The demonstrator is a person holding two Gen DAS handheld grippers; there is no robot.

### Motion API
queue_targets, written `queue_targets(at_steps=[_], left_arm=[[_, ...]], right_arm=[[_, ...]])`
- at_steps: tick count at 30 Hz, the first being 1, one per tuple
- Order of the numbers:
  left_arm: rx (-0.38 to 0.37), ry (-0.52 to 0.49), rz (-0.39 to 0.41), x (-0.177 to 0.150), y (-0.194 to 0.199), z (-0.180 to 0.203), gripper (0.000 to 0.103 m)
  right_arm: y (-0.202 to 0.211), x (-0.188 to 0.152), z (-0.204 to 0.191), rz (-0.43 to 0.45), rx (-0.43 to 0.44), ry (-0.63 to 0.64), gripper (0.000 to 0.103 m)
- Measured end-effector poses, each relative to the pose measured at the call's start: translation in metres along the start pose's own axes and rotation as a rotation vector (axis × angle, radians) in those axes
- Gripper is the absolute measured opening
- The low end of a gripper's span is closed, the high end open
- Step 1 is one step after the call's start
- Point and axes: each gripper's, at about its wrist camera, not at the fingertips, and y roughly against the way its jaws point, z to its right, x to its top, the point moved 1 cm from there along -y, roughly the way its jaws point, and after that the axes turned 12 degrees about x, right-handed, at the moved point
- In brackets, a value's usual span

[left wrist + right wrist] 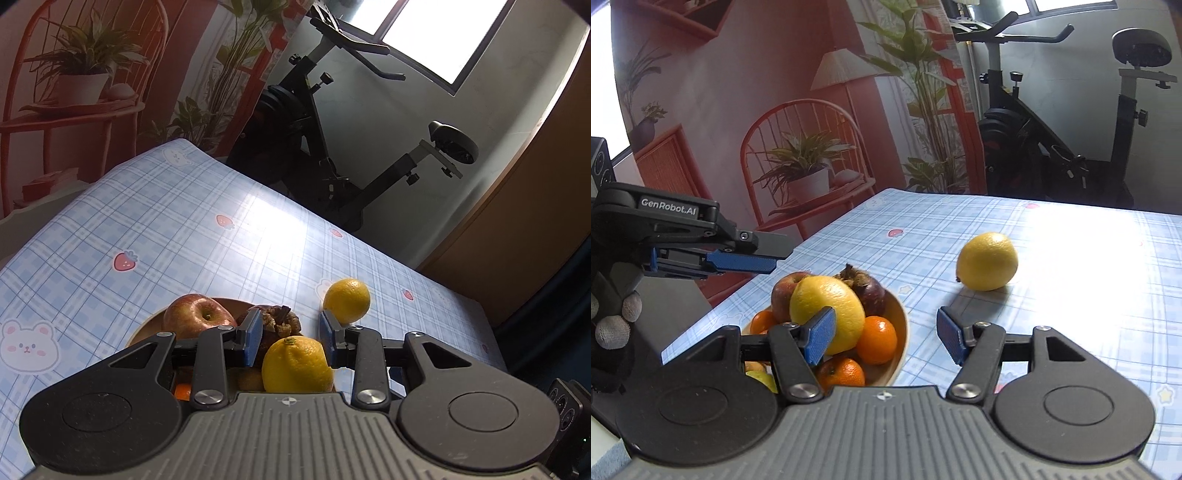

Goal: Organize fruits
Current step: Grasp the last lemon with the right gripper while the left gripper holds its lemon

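Nearest, the right gripper [886,338] hangs with its blue pads apart and nothing between them, just over the near rim of a wooden bowl [899,334]. The left gripper [290,334] hovers above the same bowl, pads fairly narrow yet clear of any fruit, so empty too (in the right view it sits higher, off to the left).

The bowl is heaped: a large lemon [827,312] perched on top, a red apple [785,295], a dark wrinkled fruit [866,290] and several tangerines [877,339].

Farther off, a second lemon [988,260] lies loose on the checked tablecloth [1052,314].

Likely risks: adding it could topple the perched lemon, and a narrow pinch may send the round fruit rolling away.
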Motion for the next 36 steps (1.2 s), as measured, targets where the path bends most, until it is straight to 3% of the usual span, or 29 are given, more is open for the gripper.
queue_targets(at_steps=[8, 13, 18, 26, 36], left_arm=[[-0.003, -0.051, 0.033, 0.022, -0.007, 0.026, 0.038], [-0.003, -0.086, -0.010, 0.041, -0.032, 0.045, 0.038], [0.000, -0.145, -0.083, 0.052, -0.070, 0.065, 0.038], [-0.015, -0.232, -0.140, 0.058, -0.123, 0.087, 0.038], [-0.064, -0.240, -0.232, 0.055, -0.158, 0.090, 0.038]], right_arm=[[0.010, 0.024, 0.022, 0.059, -0.126, 0.090, 0.064], [-0.004, 0.029, 0.042, 0.026, -0.201, 0.166, 0.064], [-0.037, 0.021, 0.064, -0.053, -0.185, 0.163, 0.064], [-0.074, 0.023, 0.089, -0.098, -0.130, 0.110, 0.068], [-0.097, 0.022, 0.094, -0.142, -0.069, 0.085, 0.069]])
